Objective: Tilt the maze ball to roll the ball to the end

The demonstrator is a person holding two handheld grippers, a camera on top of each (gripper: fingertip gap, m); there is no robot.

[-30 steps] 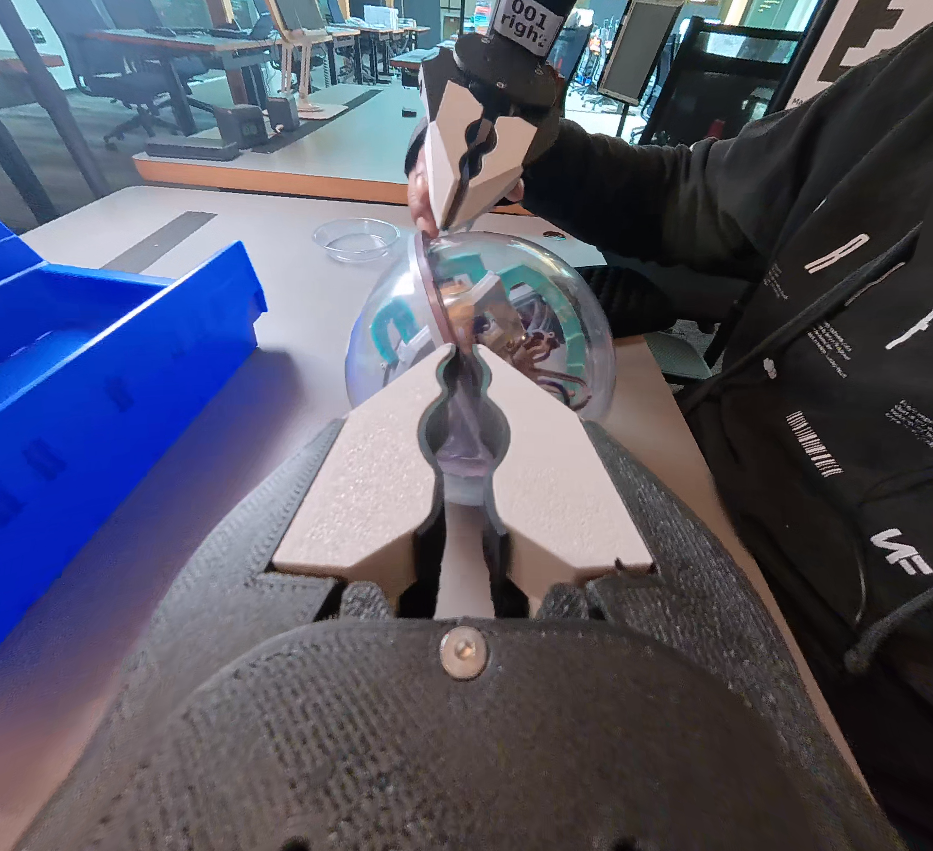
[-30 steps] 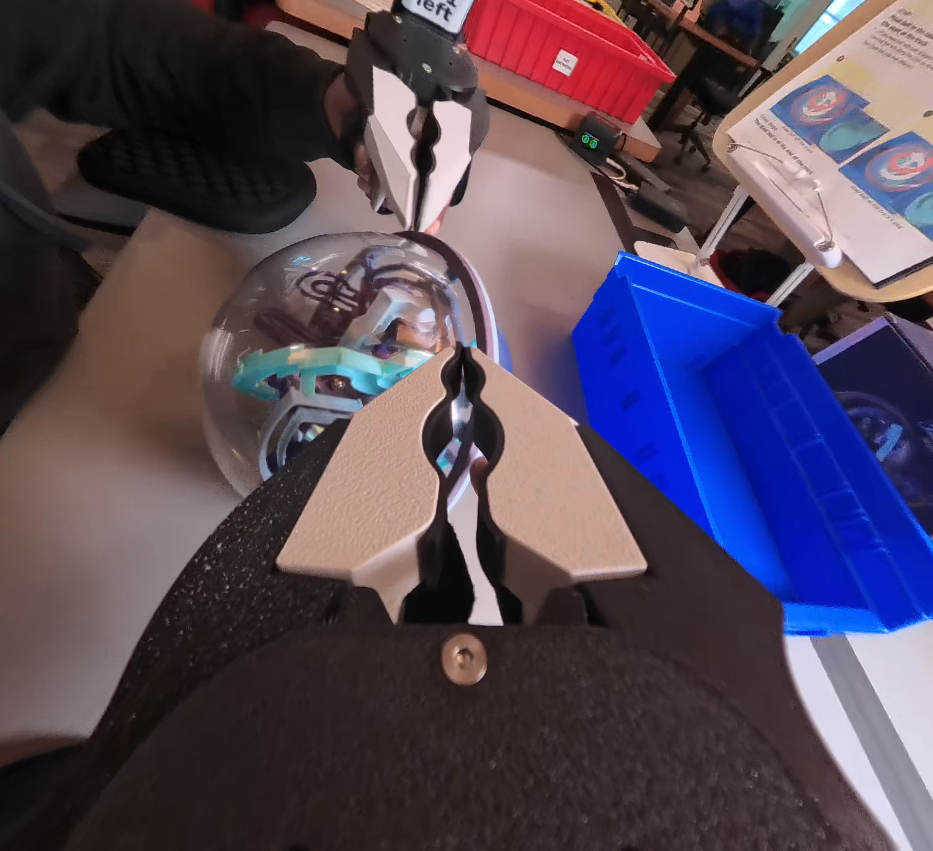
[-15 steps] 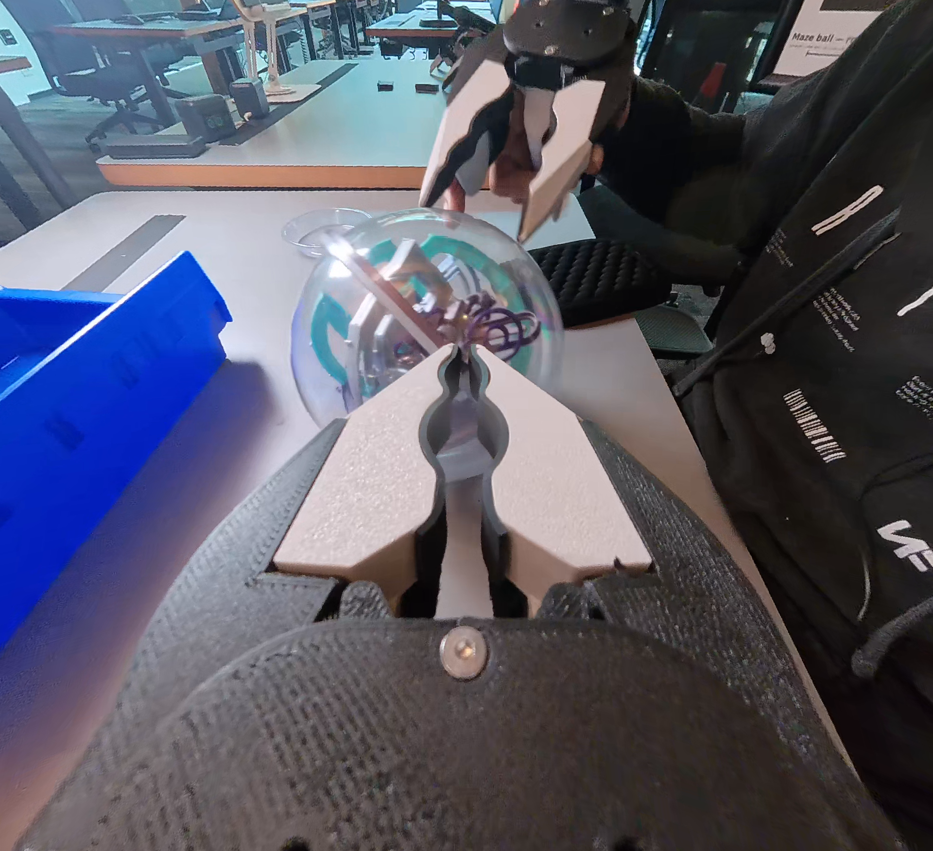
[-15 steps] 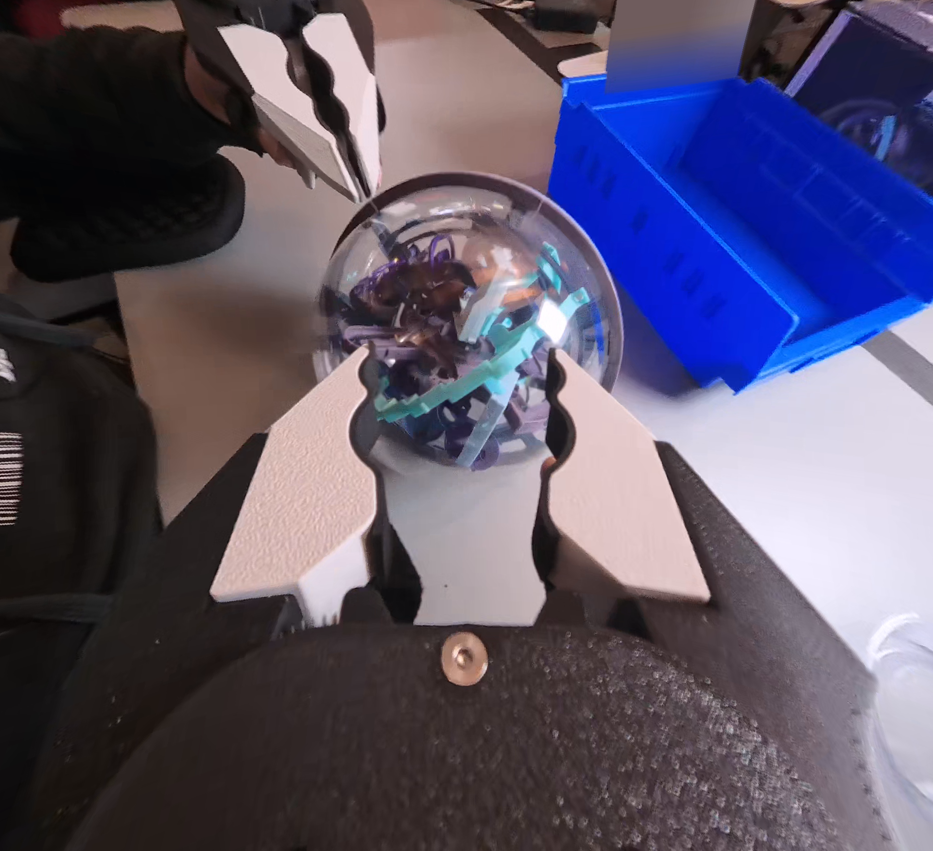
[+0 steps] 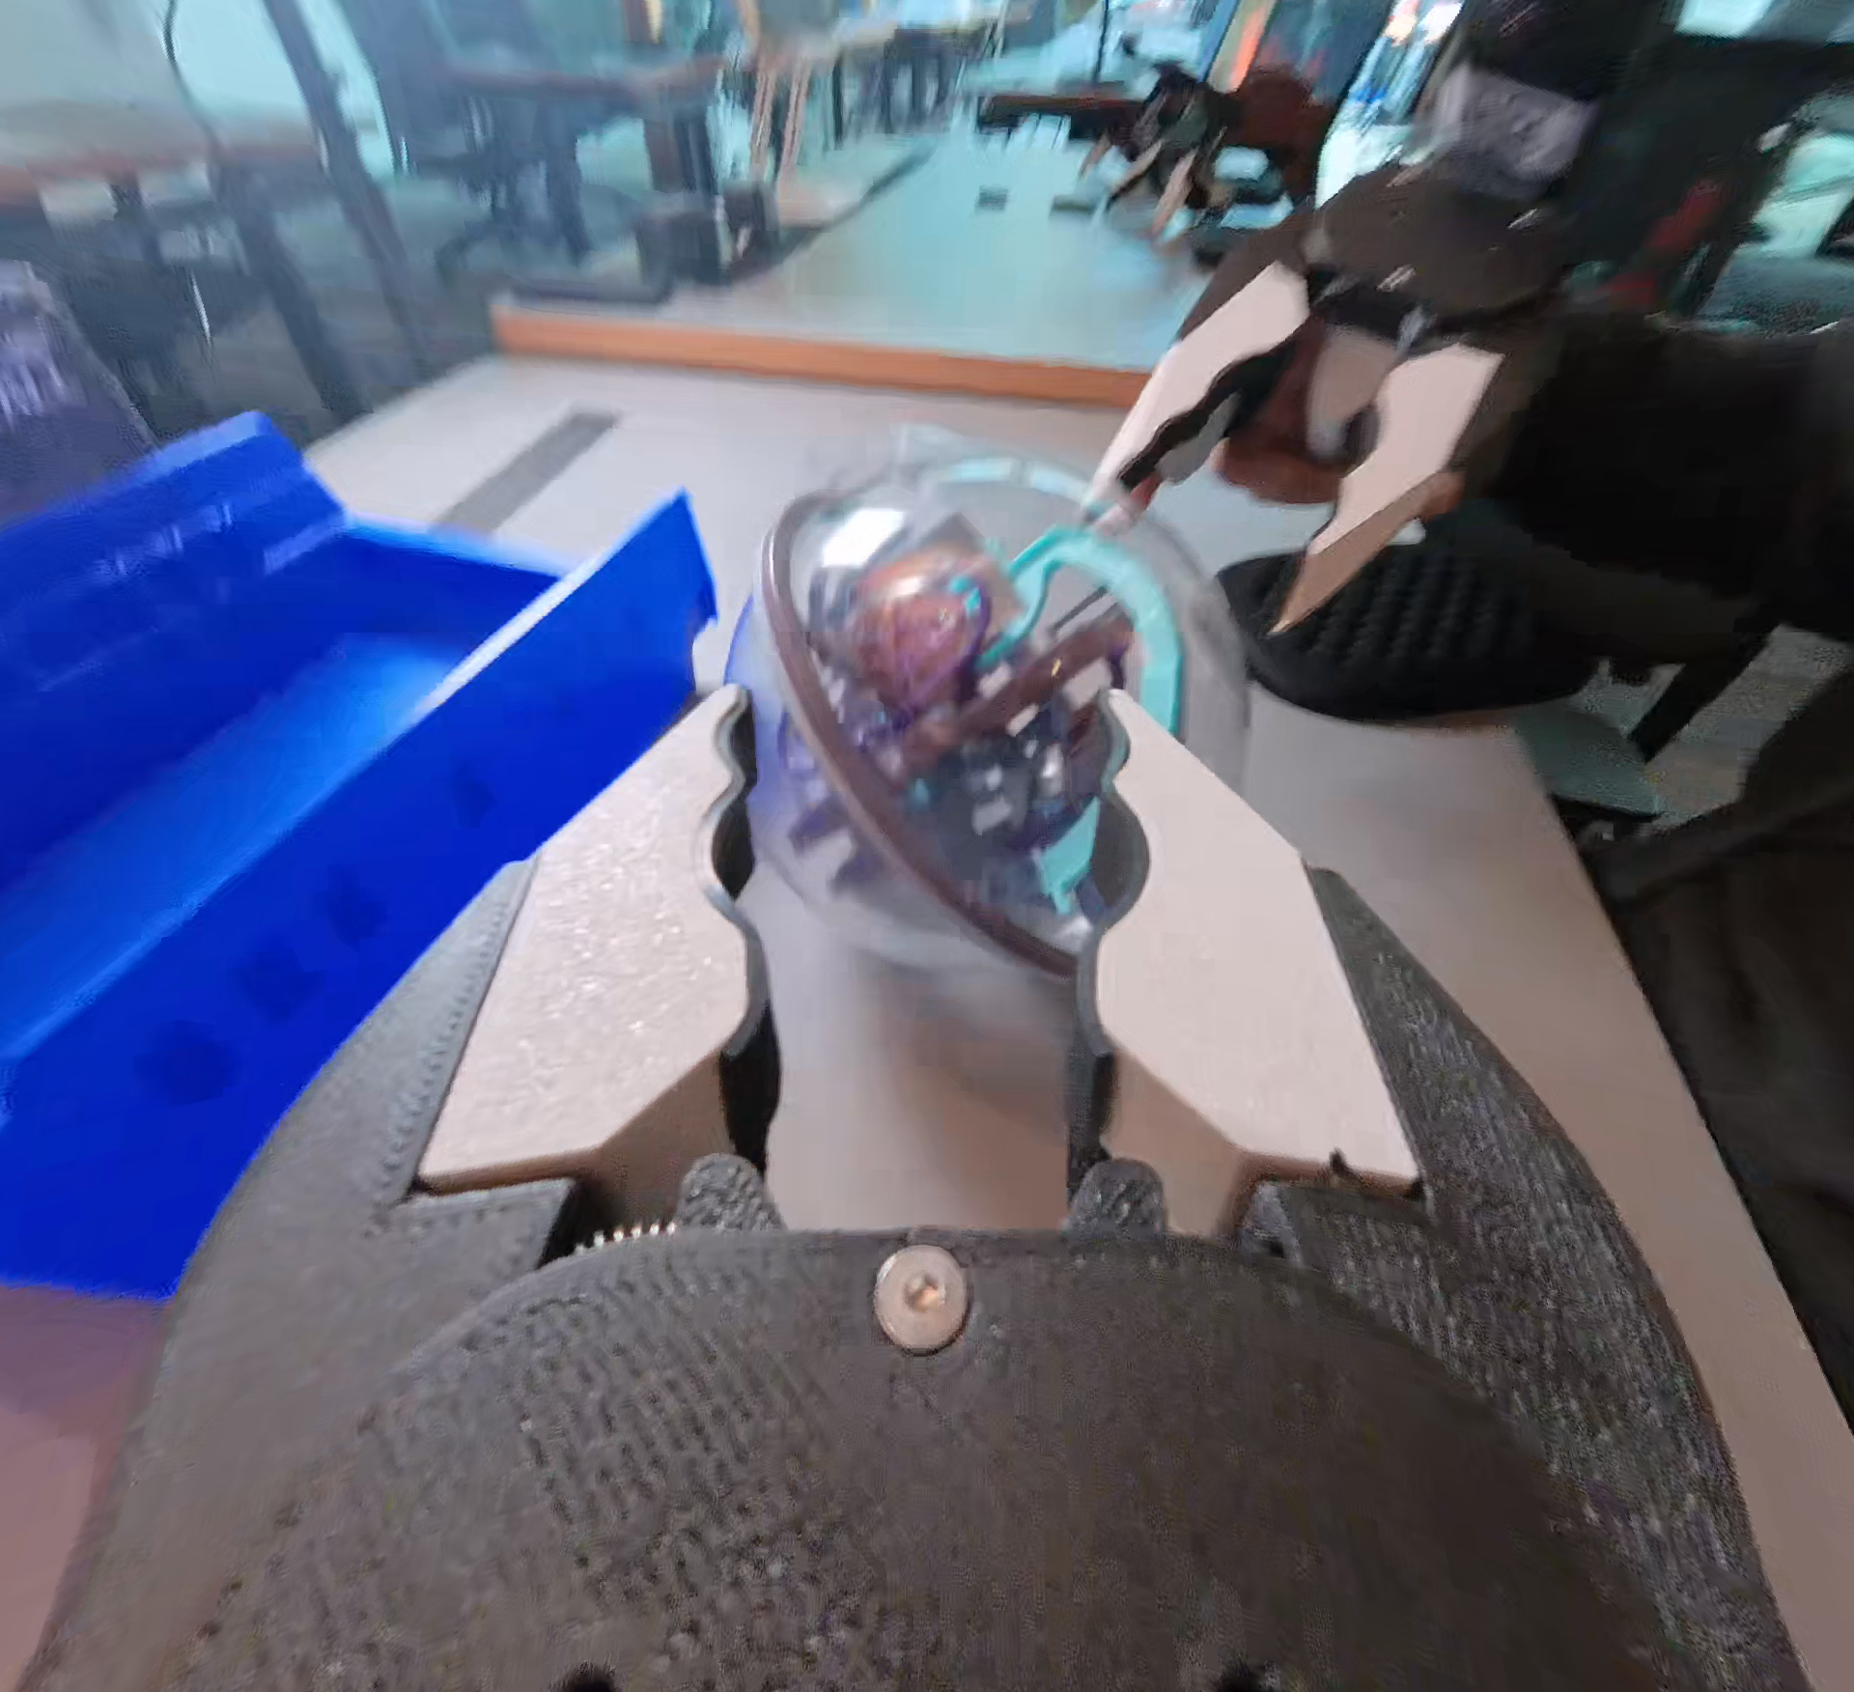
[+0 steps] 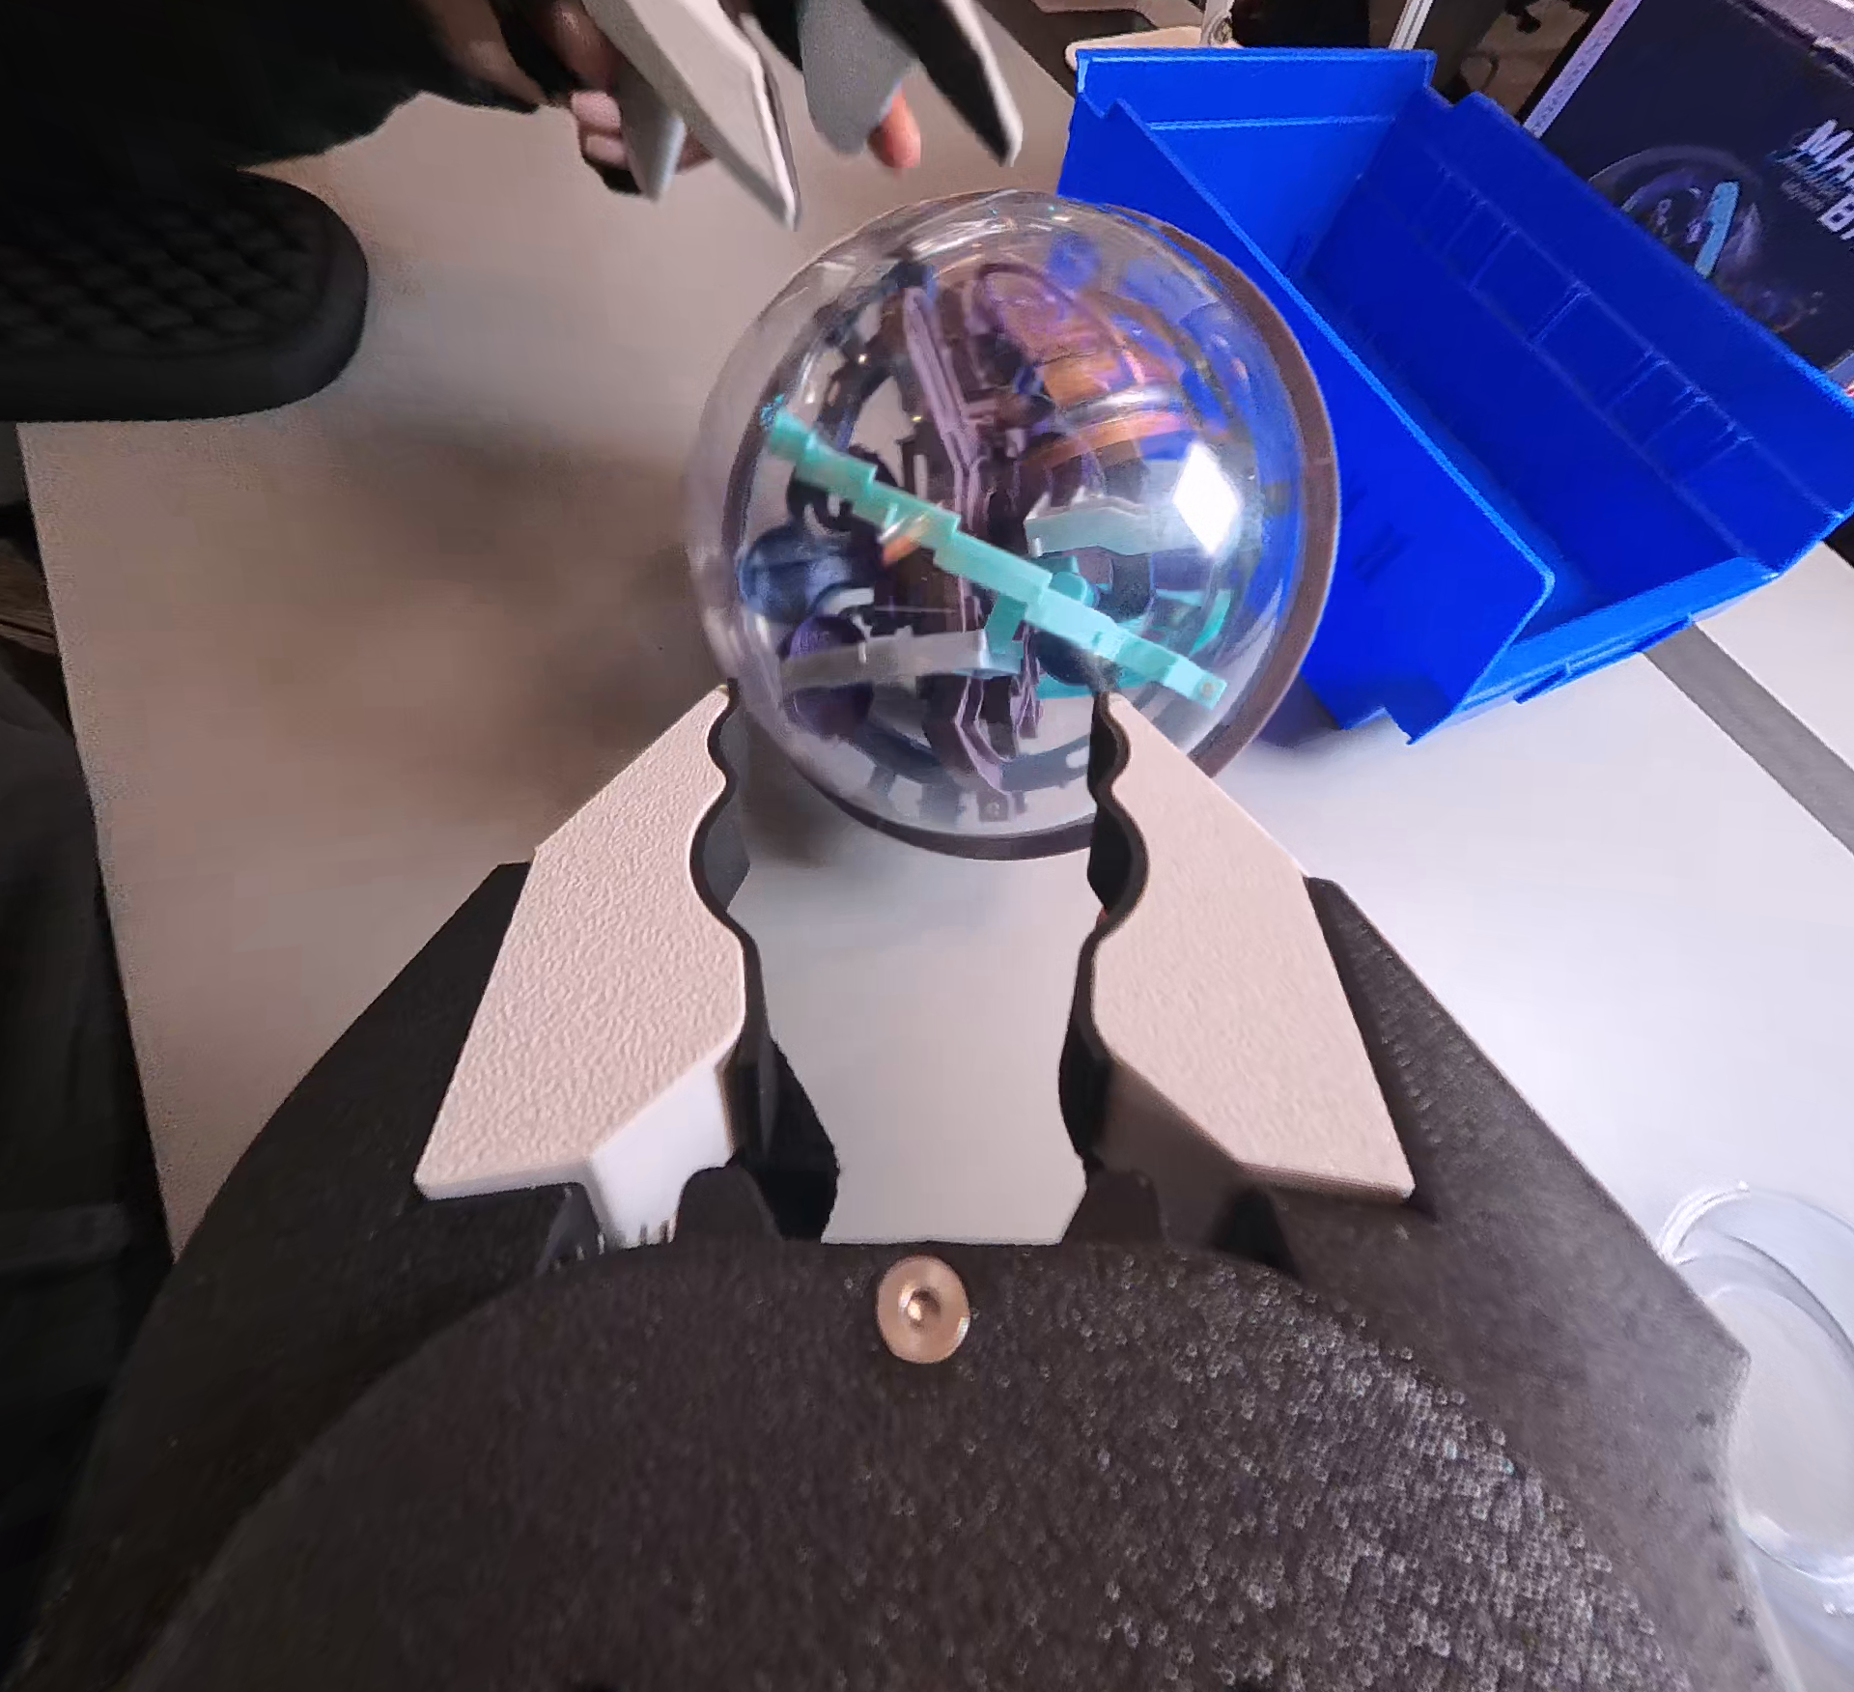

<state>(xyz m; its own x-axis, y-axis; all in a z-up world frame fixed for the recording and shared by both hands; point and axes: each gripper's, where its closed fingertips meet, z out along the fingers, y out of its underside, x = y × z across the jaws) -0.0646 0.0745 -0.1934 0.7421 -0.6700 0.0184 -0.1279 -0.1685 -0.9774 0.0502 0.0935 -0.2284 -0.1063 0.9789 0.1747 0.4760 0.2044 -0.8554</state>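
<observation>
The left tongs (image 5: pixel 923 711) stand spread wide with nothing in them; the maze ball (image 5: pixel 978 691) shows between their tips, resting on the counter (image 5: pixel 1405 891), and whether the tips touch it I cannot tell. The right tongs (image 6: pixel 918 706) gape just as wide, also holding nothing, the ball (image 6: pixel 1008 520) lying just past their tips at 12 o'clock. In the left wrist view the right tongs (image 5: pixel 1194 555) hover at 2 o'clock of the ball, one finger (image 5: pixel 1199 385) tip close to its clear shell. In the right wrist view the left tongs (image 6: pixel 898 184) hang above the ball at 11 o'clock, apart from it. A blue bin (image 6: pixel 1485 360) sits just beside the ball at 2 o'clock, and a clear dish (image 6: pixel 1776 1373) lies at 4 o'clock near the frame's edge.
</observation>
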